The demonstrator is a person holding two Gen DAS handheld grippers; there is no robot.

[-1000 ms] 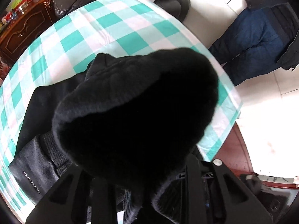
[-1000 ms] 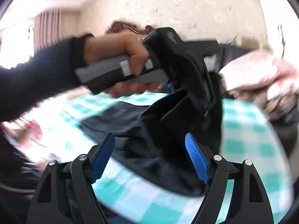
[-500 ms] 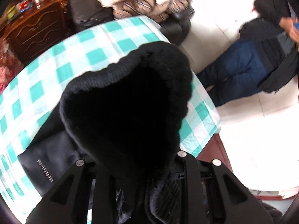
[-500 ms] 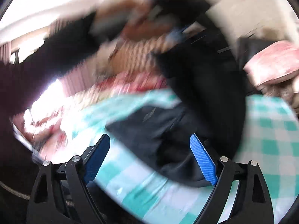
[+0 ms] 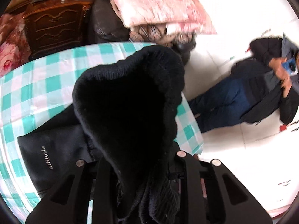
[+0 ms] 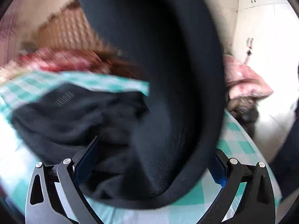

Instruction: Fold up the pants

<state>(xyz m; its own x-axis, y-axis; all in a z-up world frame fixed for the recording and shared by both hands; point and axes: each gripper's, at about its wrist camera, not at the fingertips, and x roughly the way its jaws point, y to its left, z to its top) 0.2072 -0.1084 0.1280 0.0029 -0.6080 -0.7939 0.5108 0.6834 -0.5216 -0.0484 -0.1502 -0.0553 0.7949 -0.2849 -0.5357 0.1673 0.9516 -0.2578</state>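
Now the left gripper (image 5: 142, 183) is clamped tight on a bunched fold of the black pants (image 5: 129, 100), hoisted higher than half a second ago, so more of the far pink pillow (image 5: 158, 3) shows. The rest trails on the checked cloth (image 5: 37, 78). The right gripper (image 6: 151, 160) has swung in close, jaws spread wide, hanging fabric (image 6: 168, 74) now between them, not pinched.
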